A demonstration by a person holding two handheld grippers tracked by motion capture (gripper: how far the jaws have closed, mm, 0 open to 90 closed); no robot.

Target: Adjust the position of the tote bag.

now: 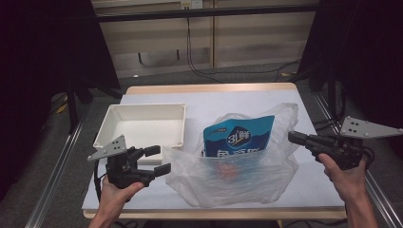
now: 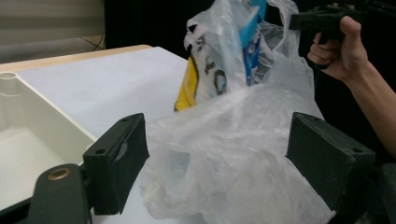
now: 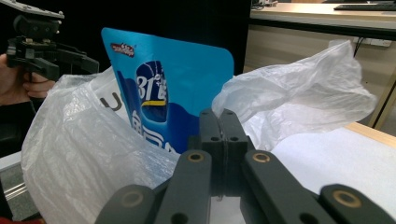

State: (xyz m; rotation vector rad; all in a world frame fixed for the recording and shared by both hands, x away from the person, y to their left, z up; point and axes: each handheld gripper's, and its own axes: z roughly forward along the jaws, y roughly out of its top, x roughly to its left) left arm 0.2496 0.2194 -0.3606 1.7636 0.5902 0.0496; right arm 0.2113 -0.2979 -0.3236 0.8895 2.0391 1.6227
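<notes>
Bag: a clear plastic bag (image 1: 237,175) rests mid-surface, with a blue pouch (image 1: 239,135) standing upright inside.
Left gripper (image 1: 157,160): jaws wide apart, just beside the bag's left edge, gripping nothing.
Right gripper (image 1: 295,138): jaws closed together at the bag's right rim; whether they pinch the plastic is unclear.
Tray: a white tray (image 1: 140,124) sits left of the bag.

A white-covered worktop (image 1: 285,190) with a wooden edge carries a white tray (image 1: 142,124) at its left and a clear plastic bag (image 1: 237,183) just beside it.
</notes>
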